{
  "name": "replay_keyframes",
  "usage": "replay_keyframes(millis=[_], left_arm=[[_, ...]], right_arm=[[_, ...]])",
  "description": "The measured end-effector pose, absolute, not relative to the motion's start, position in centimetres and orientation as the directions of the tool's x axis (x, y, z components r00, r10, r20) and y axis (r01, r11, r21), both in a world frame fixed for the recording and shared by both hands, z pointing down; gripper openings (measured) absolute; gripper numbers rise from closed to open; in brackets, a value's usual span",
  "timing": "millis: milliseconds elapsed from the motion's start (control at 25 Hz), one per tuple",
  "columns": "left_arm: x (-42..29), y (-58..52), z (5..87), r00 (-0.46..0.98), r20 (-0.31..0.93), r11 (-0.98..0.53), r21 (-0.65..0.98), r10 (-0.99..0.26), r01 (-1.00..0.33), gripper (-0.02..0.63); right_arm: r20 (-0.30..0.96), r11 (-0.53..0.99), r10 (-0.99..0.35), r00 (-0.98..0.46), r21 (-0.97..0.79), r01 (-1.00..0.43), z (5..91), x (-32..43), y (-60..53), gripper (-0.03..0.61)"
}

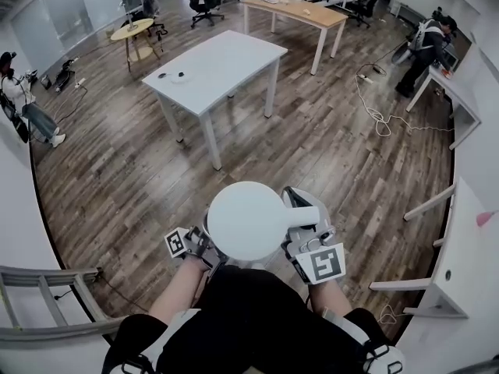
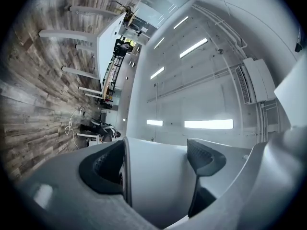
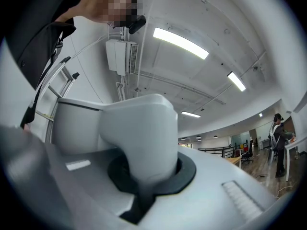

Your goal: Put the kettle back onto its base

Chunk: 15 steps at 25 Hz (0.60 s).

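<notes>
Holding kettle, right claw on handle

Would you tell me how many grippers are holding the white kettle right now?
2. The left gripper grips the kettle on the side opposite its handle; the right gripper is shut on that handle.

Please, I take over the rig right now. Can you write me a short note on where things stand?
Left tongs: shut on the kettle body. Right tongs: shut on its handle.
Kettle: held in the air, close to the person, over the wooden floor. Base: in no view.
Done: kettle picked up. Left: find the base, set the kettle on it, release.
</notes>
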<state>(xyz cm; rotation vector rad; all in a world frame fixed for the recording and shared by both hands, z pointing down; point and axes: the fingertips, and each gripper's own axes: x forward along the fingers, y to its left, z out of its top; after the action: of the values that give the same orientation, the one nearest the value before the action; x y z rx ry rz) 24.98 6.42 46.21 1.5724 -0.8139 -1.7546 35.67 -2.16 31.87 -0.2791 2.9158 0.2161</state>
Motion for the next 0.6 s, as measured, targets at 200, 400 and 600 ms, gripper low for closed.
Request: replay_keyframes(millis=[200,400,600], left_arm=[[23.9,3.4,46.7,-0.120,-0.588,-0.597,0.801,-0.800,0.045,0.422],[22.4,2.2,47.6,-0.155,-0.573,-0.585,0.810,-0.805,0.040,0.423],[19.3,1.2,48.6,-0.181,-0.563,-0.578,0.815,-0.806,0.037,0.422]], right_arm=[[-0.197,0.980,-0.133,-0.971,0.119,-0.159,32.0,34.0,-5.7,0.005],[-0.212,0.988,-0.100,-0.972,0.092,-0.122,32.8,31.9,-7.2,0.005],[-0.199,0.990,-0.079,-0.977,0.100,-0.100,33.5,28.4,-8.5,0.005]])
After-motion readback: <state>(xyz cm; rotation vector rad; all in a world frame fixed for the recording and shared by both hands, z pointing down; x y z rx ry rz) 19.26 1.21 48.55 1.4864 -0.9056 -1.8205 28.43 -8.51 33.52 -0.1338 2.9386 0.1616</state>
